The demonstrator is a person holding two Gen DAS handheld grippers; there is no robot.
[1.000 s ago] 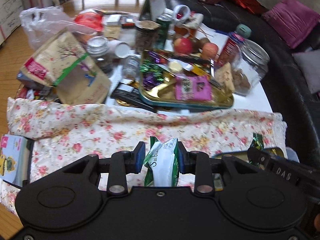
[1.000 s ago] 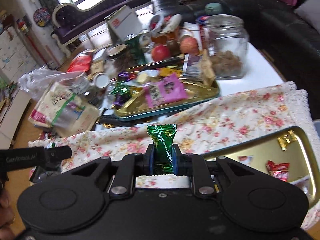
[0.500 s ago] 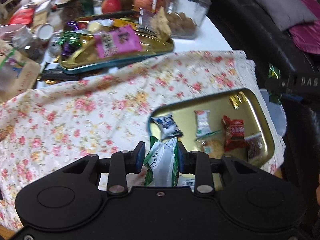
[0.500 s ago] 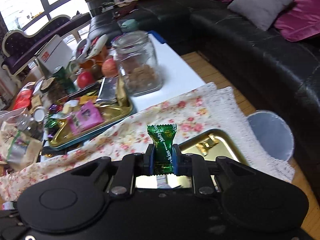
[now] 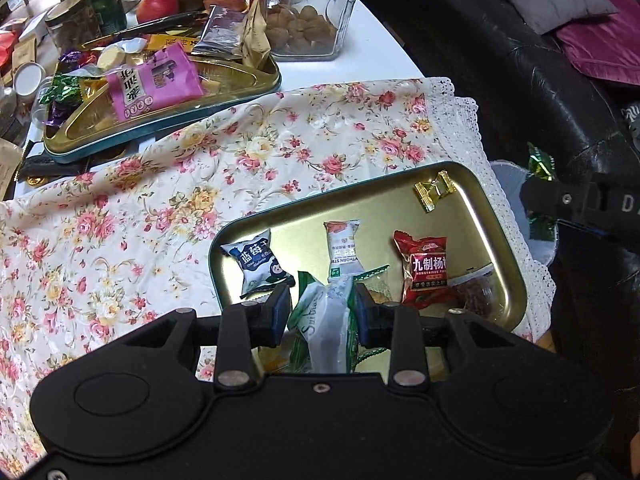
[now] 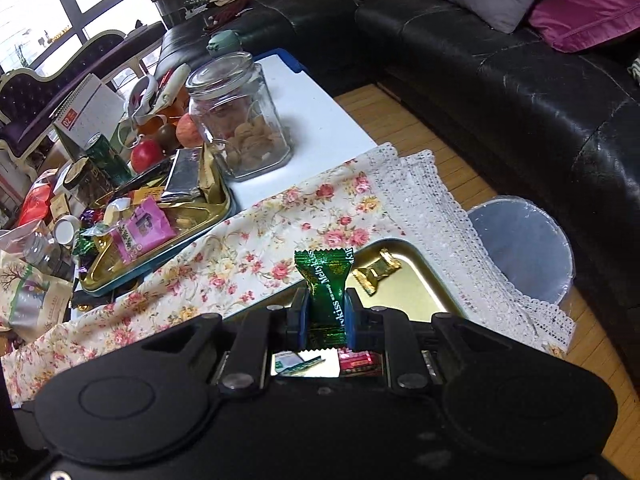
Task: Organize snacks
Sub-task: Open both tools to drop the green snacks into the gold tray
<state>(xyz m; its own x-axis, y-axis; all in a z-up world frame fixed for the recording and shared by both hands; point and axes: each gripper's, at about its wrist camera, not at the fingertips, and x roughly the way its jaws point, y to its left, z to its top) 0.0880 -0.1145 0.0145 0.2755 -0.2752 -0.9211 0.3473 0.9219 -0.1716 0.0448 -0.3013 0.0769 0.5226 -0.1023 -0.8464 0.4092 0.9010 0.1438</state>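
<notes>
Two gold trays (image 5: 506,240), one glass jar (image 5: 316,4), two apples (image 5: 157,5).

The cloth (image 5: 200,208) was cream with pink and yellow roses and a white lace edge. On it, the near tray (image 5: 505,216) shone gold inside a teal rim. In there: a red packet (image 5: 426,270) with gold characters, a blue-and-white packet (image 5: 260,266), a white sachet (image 5: 342,250) topped in orange, a gold-foil candy (image 5: 434,190). The green candy (image 6: 326,288) carried gold lettering between blue pads. The other pouch (image 5: 326,318) was white and green. A pink packet (image 5: 154,80) lay in the far gold tray (image 5: 160,124). The sofa (image 6: 520,80) was black, with grey and magenta cushions.
</notes>
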